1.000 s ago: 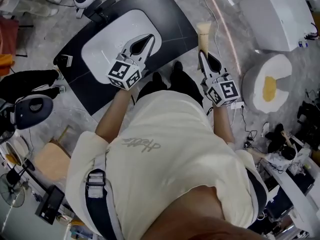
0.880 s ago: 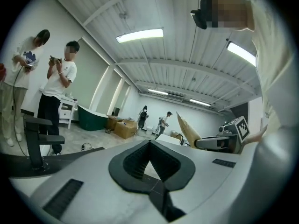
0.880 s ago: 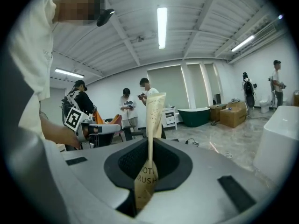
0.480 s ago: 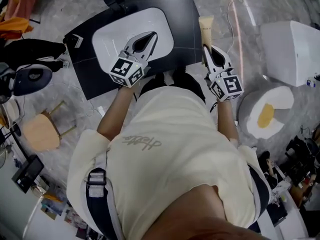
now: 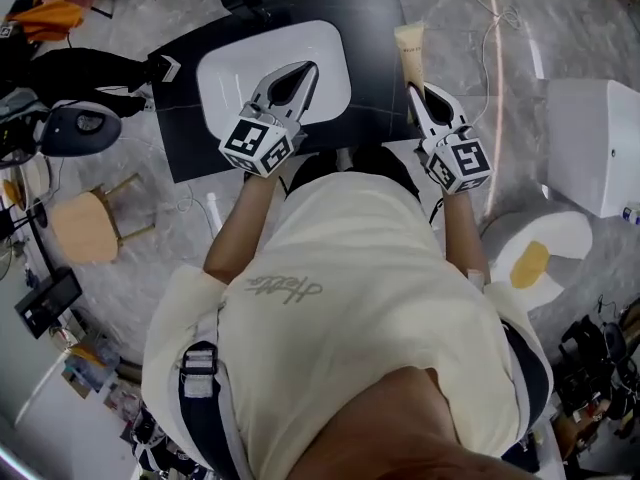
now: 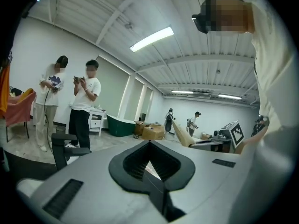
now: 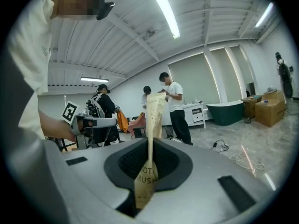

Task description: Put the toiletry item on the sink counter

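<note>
Two grippers work over the dark rectangular sink counter (image 5: pixel 370 38). The right gripper (image 5: pixel 415 93) pinches a cream plastic toiletry tube (image 5: pixel 409 53) by its flat crimped end. The tube points away from me along the counter's right edge, and I judge it not yet set down. The left gripper (image 5: pixel 300 73) has its jaws pressed together on nothing, above the white rounded basin (image 5: pixel 220 68).

Recommendation: carry the tube left onto the bare strip between basin and right edge, lower it flat, then release.

Hazards: the basin rim, and the drop off the right edge toward a loose white cable (image 5: pixel 490 38) and a white toilet (image 5: pixel 560 233).
</note>
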Tool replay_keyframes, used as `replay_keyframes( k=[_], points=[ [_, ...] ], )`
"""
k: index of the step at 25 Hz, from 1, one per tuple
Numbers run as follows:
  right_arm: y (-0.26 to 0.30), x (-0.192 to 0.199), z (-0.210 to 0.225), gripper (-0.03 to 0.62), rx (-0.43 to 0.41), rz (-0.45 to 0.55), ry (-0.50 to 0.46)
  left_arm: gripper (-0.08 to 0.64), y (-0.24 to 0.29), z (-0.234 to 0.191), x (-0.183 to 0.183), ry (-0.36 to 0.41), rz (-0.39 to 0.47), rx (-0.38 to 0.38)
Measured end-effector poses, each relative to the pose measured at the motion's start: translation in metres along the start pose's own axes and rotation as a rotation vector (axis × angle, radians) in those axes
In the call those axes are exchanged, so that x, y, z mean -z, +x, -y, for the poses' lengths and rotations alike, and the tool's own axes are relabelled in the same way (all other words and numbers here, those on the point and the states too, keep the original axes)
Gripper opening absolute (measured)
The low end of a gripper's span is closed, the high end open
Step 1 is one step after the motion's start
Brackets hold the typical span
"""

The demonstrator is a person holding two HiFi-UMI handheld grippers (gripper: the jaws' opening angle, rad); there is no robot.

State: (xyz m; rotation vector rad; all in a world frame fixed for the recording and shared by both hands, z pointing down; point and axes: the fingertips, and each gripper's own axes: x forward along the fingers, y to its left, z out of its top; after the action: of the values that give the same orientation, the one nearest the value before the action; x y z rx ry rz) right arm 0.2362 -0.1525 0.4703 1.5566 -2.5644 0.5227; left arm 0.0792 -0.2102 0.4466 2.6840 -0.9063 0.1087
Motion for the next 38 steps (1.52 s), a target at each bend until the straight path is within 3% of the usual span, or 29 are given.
replay_keyframes(
  k=[6, 11, 19, 25, 38],
  points=[
    [0.011, 0.006, 0.017, 0.026, -0.096, -0.036, 0.002, 0.003, 0.006, 0.0, -0.007, -0.002, 0.016, -0.103],
    [0.029, 0.02, 0.024, 0.026, -0.128, -0.076, -0.011, 0.003, 0.003, -0.004, 0.003, -0.022, 0.015, -0.143],
    [0.052, 0.04, 0.023, 0.026, -0.102, -0.153, -0.01, 0.003, -0.009, -0.026, 0.001, -0.016, 0.029, -0.152],
    [0.07, 0.073, 0.013, 0.026, -0.091, -0.256, -0.063, 0.003, -0.029, -0.047, 0.008, -0.03, 0.035, -0.167],
    [0.087, 0.144, 0.007, 0.026, -0.06, -0.463, -0.04, 0.003, -0.047, -0.07, 0.007, -0.052, 0.052, -0.19]
  ],
)
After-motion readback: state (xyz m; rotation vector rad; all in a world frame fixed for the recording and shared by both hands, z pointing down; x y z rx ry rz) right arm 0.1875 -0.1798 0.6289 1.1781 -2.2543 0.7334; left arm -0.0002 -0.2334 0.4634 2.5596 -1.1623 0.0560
